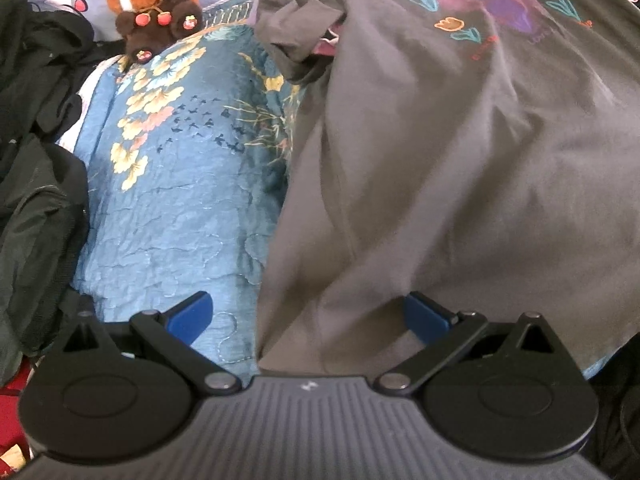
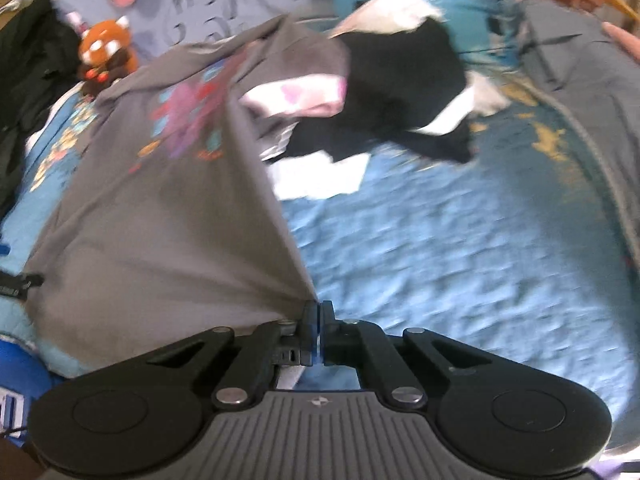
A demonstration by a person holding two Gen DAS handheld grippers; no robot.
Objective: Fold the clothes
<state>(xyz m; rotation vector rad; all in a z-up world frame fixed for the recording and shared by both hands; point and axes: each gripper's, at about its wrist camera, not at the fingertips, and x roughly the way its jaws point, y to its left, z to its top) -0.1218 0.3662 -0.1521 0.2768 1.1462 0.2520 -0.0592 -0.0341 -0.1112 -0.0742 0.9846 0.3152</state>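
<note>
A grey T-shirt [image 1: 440, 152] with a tulip print lies on the blue quilt [image 1: 180, 200]. In the left wrist view my left gripper [image 1: 308, 314] stands open over the shirt's lower left corner. Its blue fingertips [image 1: 192, 316] are wide apart, with the hem lying between them, not pinched. In the right wrist view the same grey T-shirt [image 2: 160, 220] is pulled into a taut ridge. My right gripper [image 2: 317, 320] is shut on the shirt's lower right corner, lifting it off the blue quilt [image 2: 460, 260].
A red panda plush [image 1: 154, 4] sits at the head of the bed. Dark clothes [image 1: 36, 120] are heaped on the left. A black-and-white garment [image 2: 408, 92], a pink-and-white piece [image 2: 304, 96] and white cloth [image 2: 324, 180] lie beyond the shirt. Pillows [image 2: 208, 12] line the back.
</note>
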